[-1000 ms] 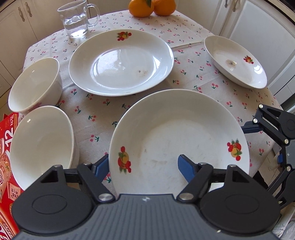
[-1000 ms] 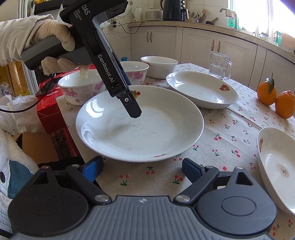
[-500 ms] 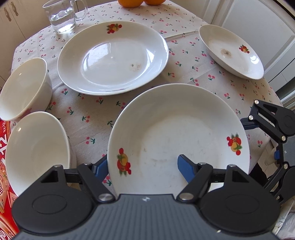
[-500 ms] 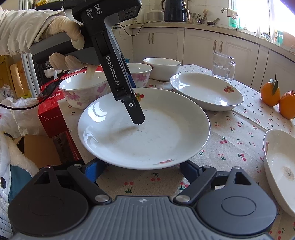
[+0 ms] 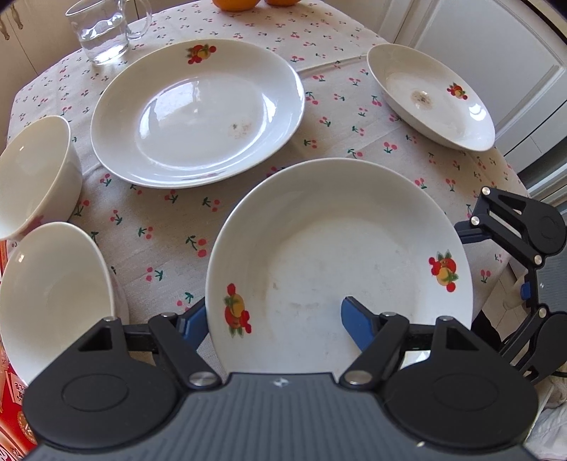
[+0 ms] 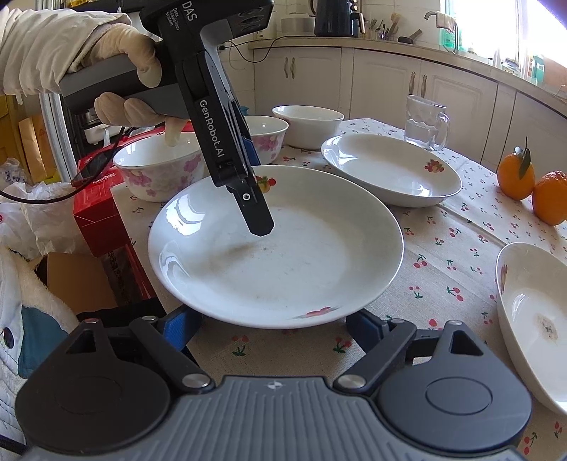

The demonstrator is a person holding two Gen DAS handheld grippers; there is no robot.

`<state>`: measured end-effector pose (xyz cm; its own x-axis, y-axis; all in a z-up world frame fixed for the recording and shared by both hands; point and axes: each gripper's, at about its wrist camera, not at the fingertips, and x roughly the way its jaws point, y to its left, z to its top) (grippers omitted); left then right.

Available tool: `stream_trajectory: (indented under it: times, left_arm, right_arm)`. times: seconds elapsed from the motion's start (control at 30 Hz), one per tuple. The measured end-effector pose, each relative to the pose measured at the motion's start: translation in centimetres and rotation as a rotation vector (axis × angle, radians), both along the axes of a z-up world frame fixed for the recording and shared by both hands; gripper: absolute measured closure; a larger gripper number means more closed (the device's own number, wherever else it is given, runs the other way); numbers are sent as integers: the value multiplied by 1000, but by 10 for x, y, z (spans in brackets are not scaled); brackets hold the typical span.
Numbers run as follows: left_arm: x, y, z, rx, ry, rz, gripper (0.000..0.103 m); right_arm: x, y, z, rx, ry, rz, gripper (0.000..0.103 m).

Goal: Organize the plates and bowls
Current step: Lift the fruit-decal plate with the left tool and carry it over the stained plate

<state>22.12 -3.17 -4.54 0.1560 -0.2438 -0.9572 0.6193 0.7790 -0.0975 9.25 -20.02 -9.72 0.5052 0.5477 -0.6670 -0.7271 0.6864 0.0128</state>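
Observation:
My left gripper [image 5: 273, 319] is shut on the near rim of a large white plate [image 5: 340, 255] with fruit prints, one finger inside and one under it. The plate is lifted off the tablecloth; it also shows in the right wrist view [image 6: 276, 248], with the left gripper's finger [image 6: 255, 212] pressed on it. My right gripper [image 6: 269, 329] is open, its fingers under the plate's near edge. A second large plate [image 5: 198, 110] lies behind. A smaller plate [image 5: 428, 99] lies at the right. Two white bowls [image 5: 49, 294] [image 5: 32, 173] stand at the left.
A glass mug of water [image 5: 102, 32] and two oranges [image 6: 531, 184] stand at the far side of the round table [image 5: 170, 227]. A third bowl [image 6: 308, 126] shows in the right wrist view. A red box [image 6: 99, 212] sits at the table's left edge.
The left gripper has lifted the large plate off the table and carried it forward. The right gripper has come in under the plate's edge.

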Motion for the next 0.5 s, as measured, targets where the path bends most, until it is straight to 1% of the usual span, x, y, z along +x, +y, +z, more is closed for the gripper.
stream_trajectory:
  times: [0.5]
  left_arm:
    - [-4, -11, 10, -28, -12, -22, 27]
  right_arm:
    - [-1, -12, 8, -25, 12, 2, 11]
